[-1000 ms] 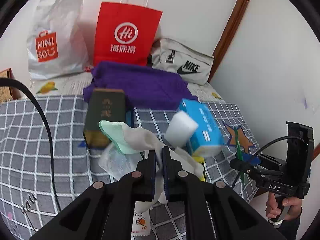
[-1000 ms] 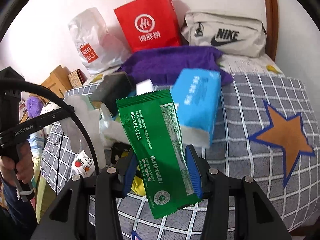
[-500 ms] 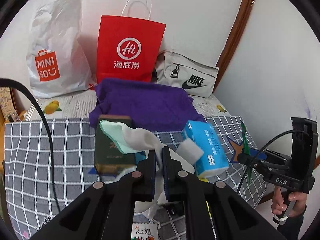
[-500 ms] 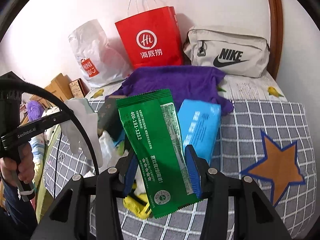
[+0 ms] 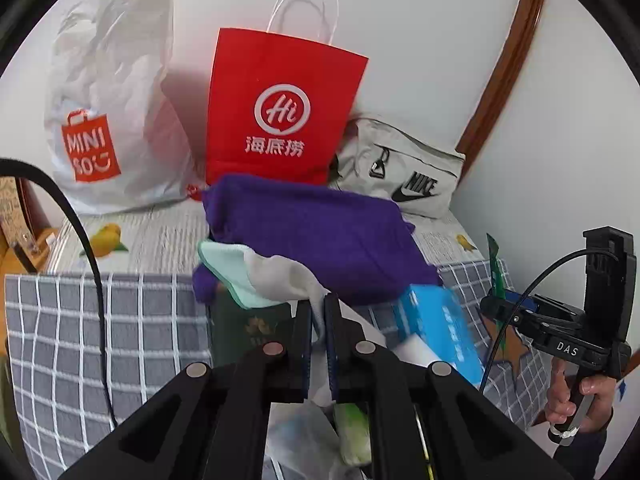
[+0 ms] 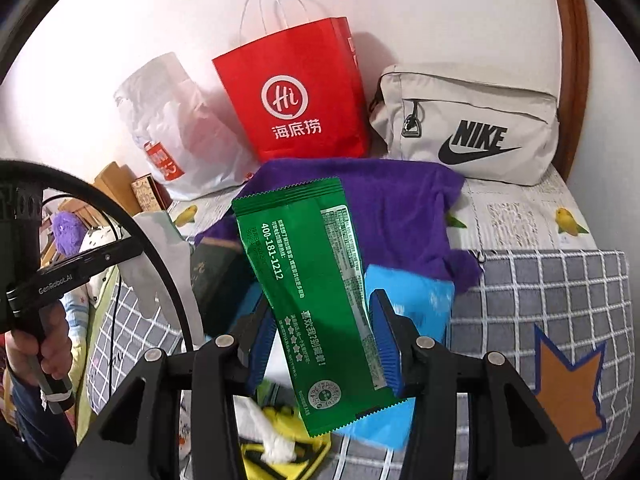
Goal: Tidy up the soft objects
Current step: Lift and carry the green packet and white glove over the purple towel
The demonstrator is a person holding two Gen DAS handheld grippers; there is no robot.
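Left gripper (image 5: pixel 318 332) tilted down, jaws clamped on sock (image 5: pixel 276 276); right gripper (image 6: pixel 322 340) likewise, gripping green packet (image 6: pixel 312 280).

Bare checked blanket (image 6: pixel 560 292) open to the right, around the star patch (image 6: pixel 568 384). Ahead, blocked by purple towel (image 6: pixel 400 208), blue tissue pack (image 5: pixel 448 332) and dark box (image 5: pixel 240 324). Behind, along the wall: white bag (image 5: pixel 108 120), red bag (image 5: pixel 280 112), grey pouch (image 6: pixel 472 128).
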